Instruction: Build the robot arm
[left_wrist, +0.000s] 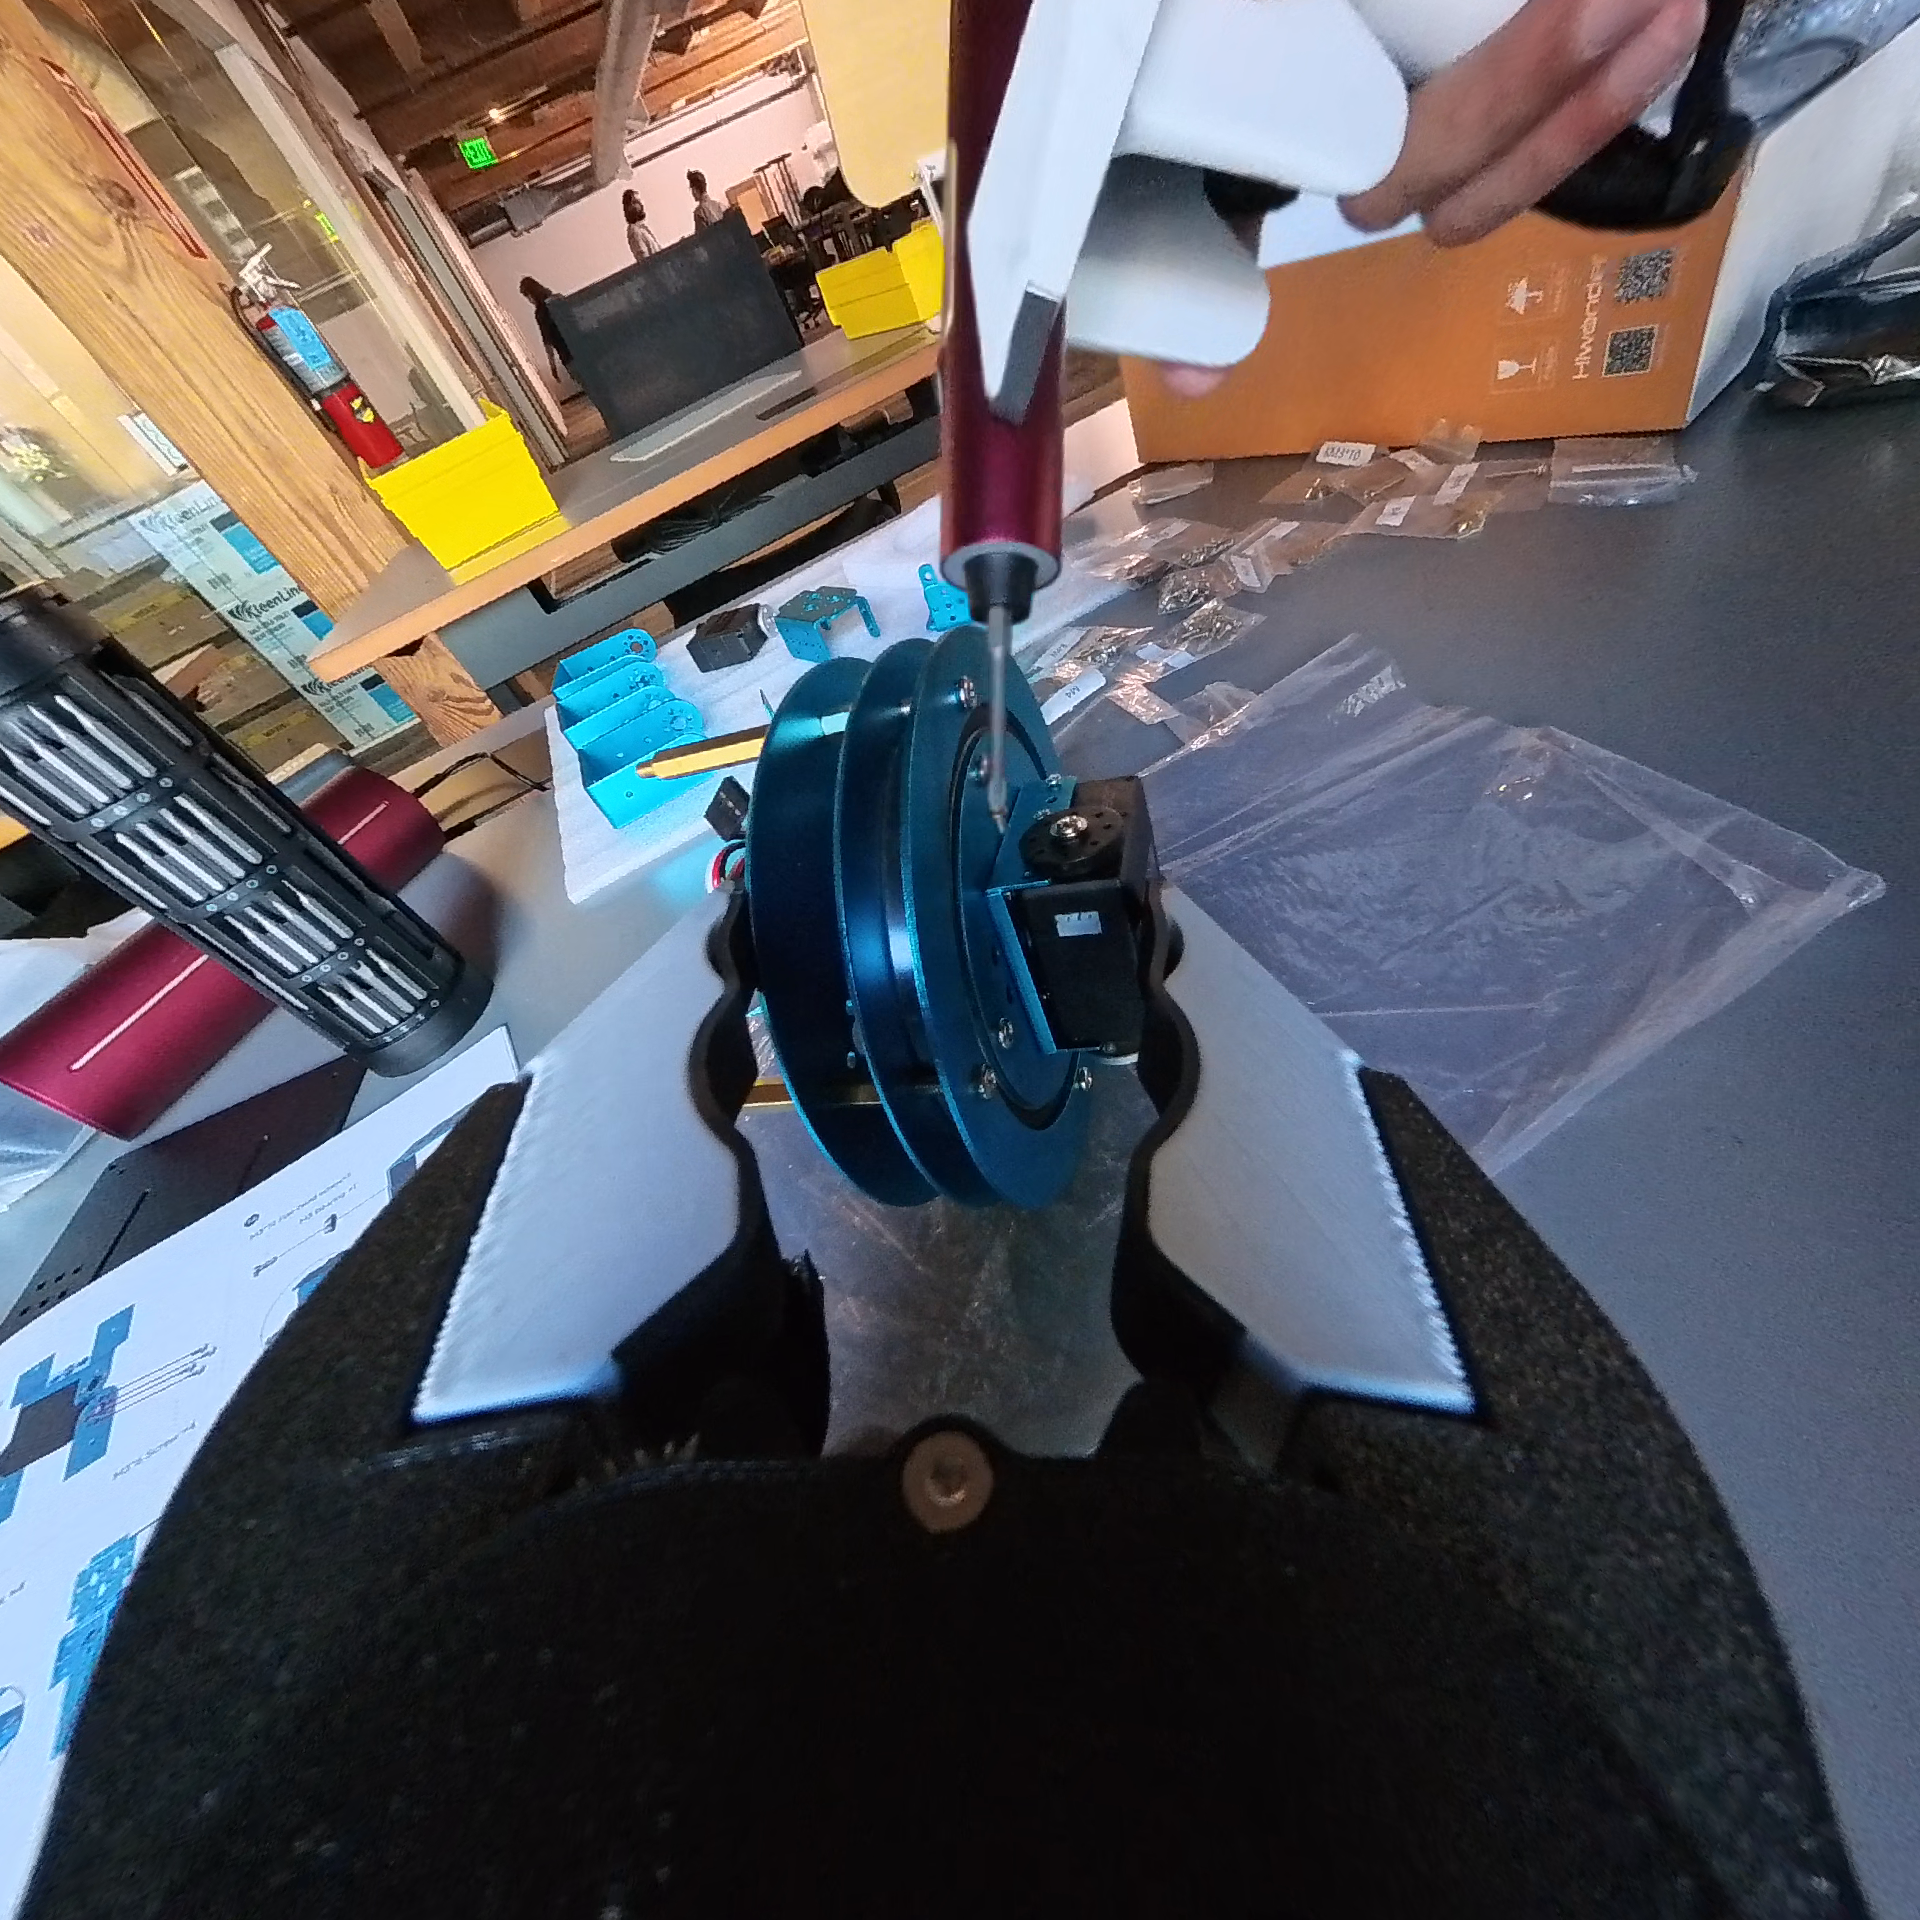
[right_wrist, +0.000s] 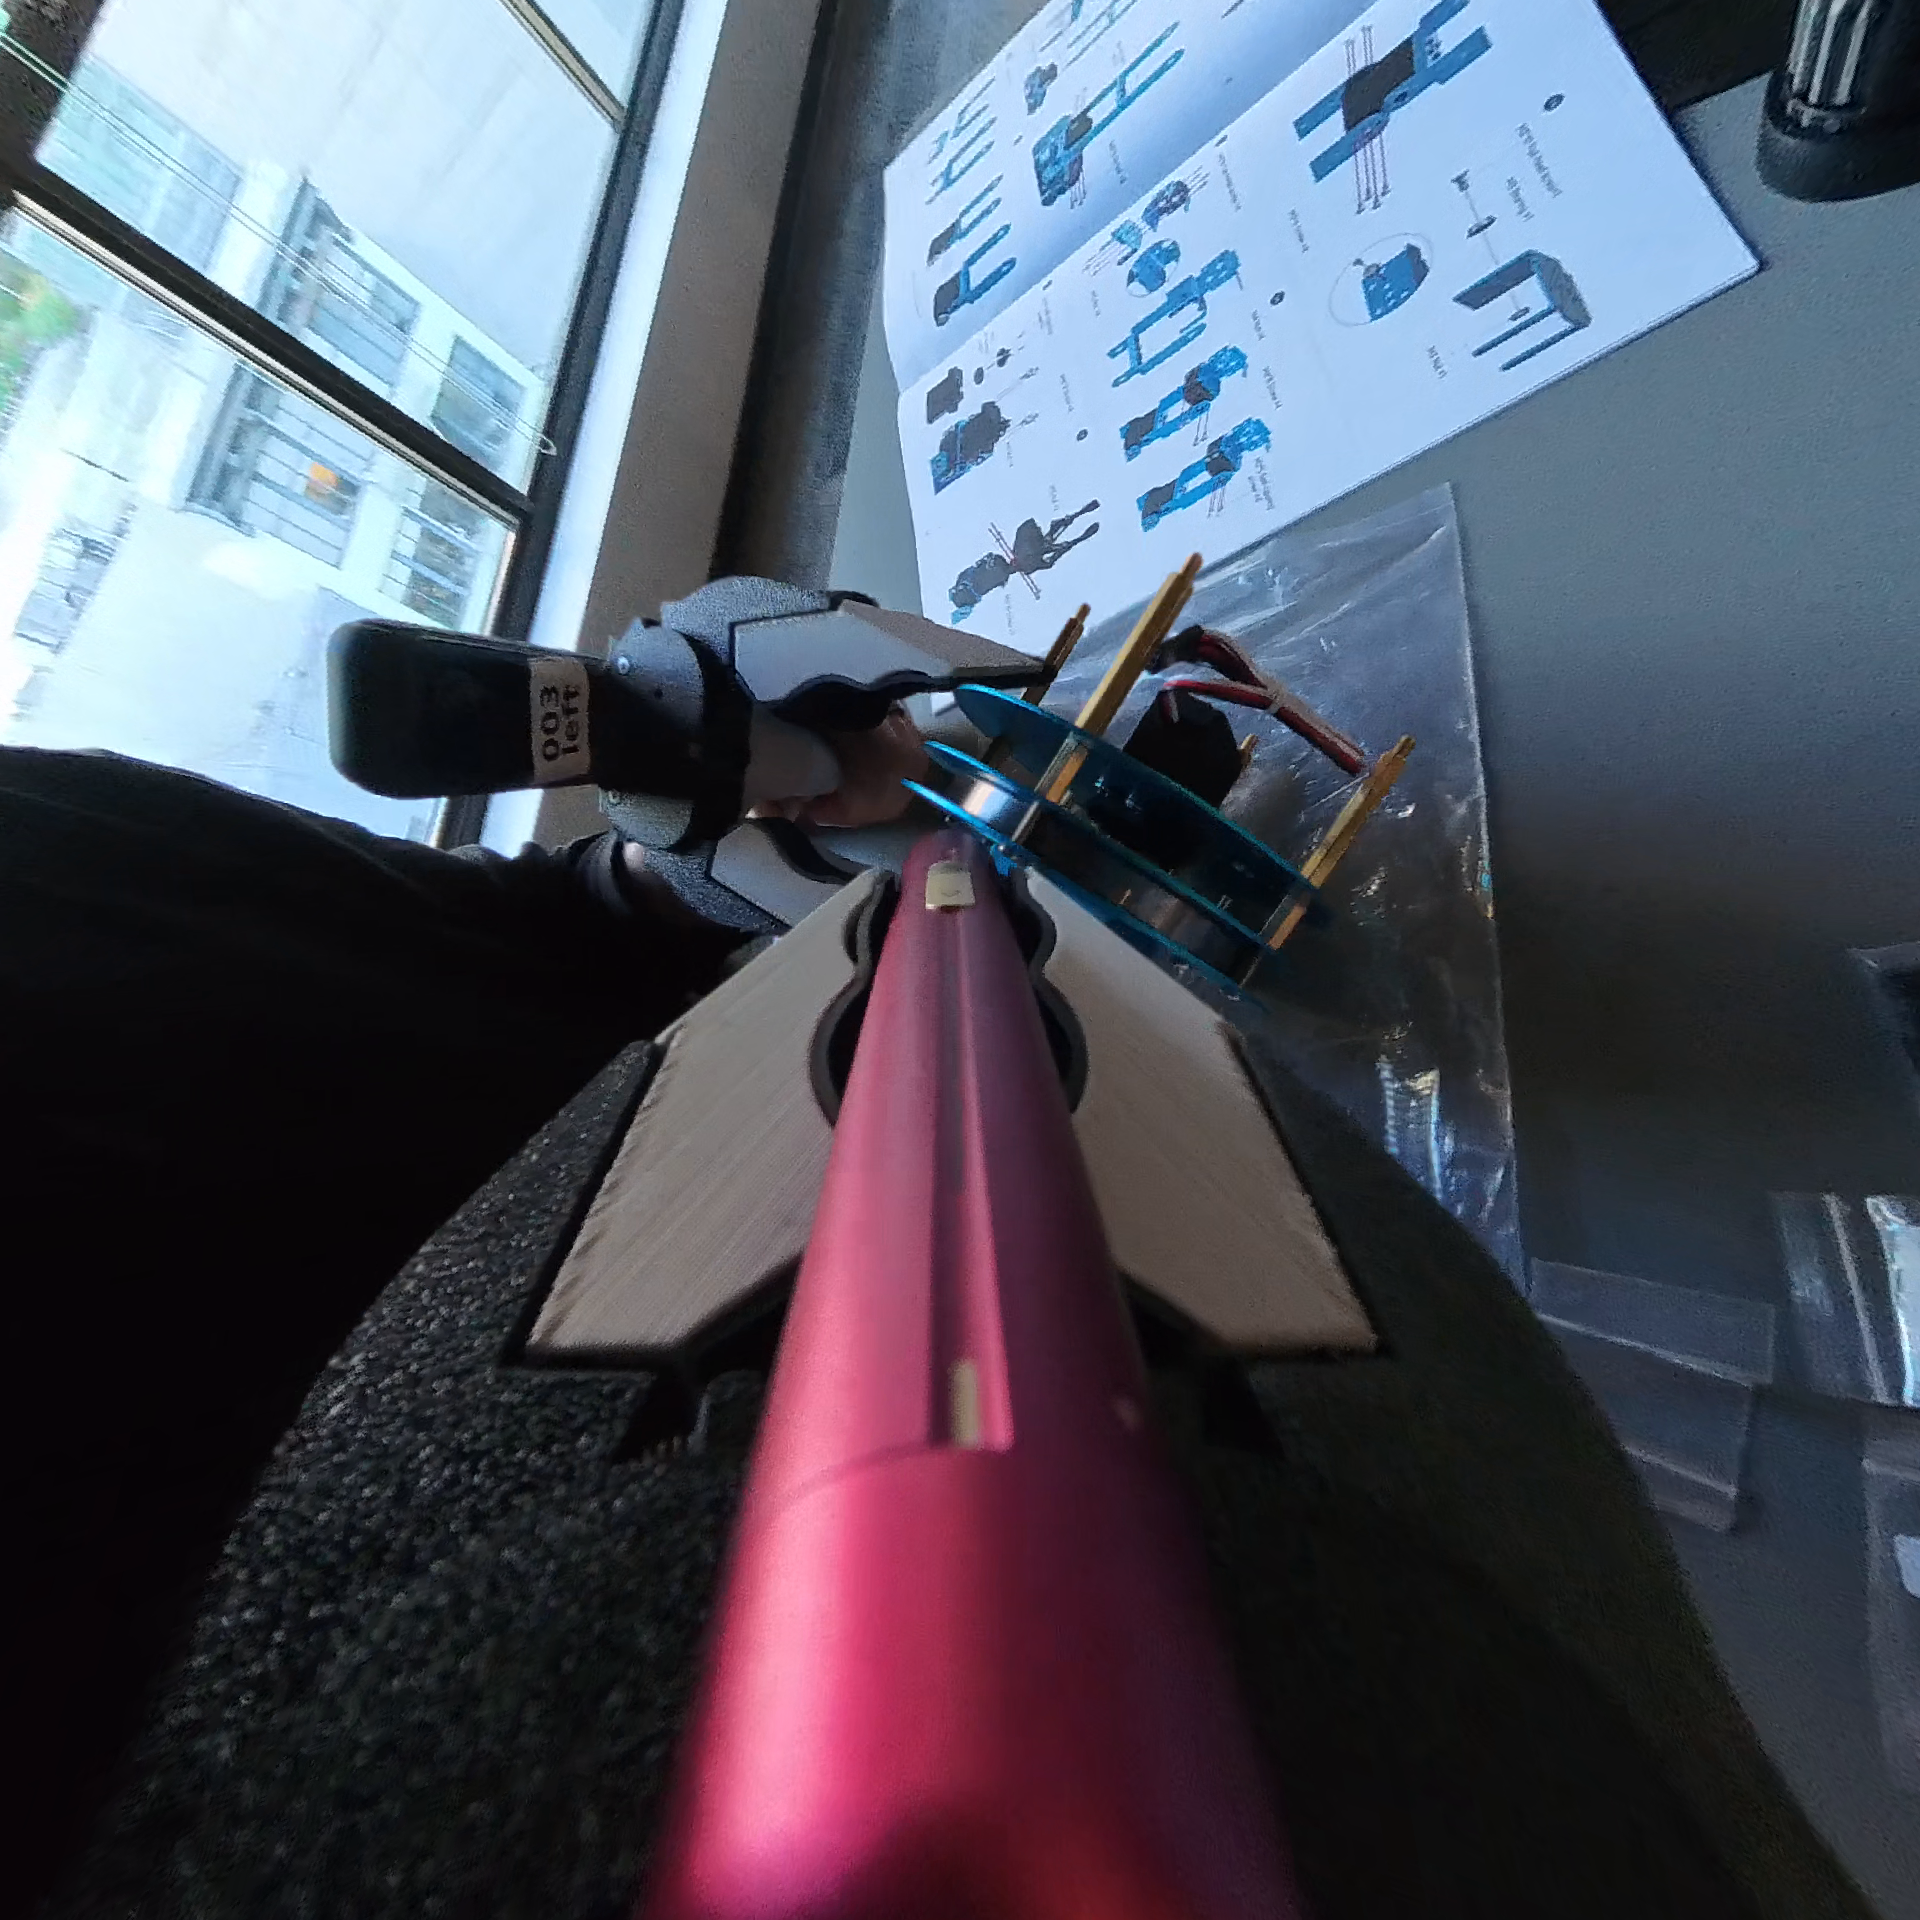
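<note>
My left gripper (left_wrist: 940, 935) is shut on a blue round metal assembly (left_wrist: 914, 935) of stacked discs with brass standoffs and a black servo (left_wrist: 1081, 925) on its face, held on edge over a clear plastic bag. It also shows in the right wrist view (right_wrist: 1122, 831), with the left gripper (right_wrist: 883, 748) clamped on its rim. My right gripper (right_wrist: 956, 935) is shut on a maroon electric screwdriver (right_wrist: 935, 1299). In the left wrist view the screwdriver (left_wrist: 997, 312) points down, its bit tip (left_wrist: 1000, 810) at the blue bracket beside the servo, and the right gripper (left_wrist: 1039, 343) grips its body.
A clear plastic bag (left_wrist: 1455, 914) lies under the assembly. Small bags of screws (left_wrist: 1351, 520), an orange box (left_wrist: 1455, 332), blue brackets (left_wrist: 634, 727) on white foam, a black bit holder (left_wrist: 208, 873), a maroon case (left_wrist: 208, 997) and an instruction sheet (right_wrist: 1299, 291) lie around on the grey table. Spacing between my two grippers at the tips: around 7 centimetres.
</note>
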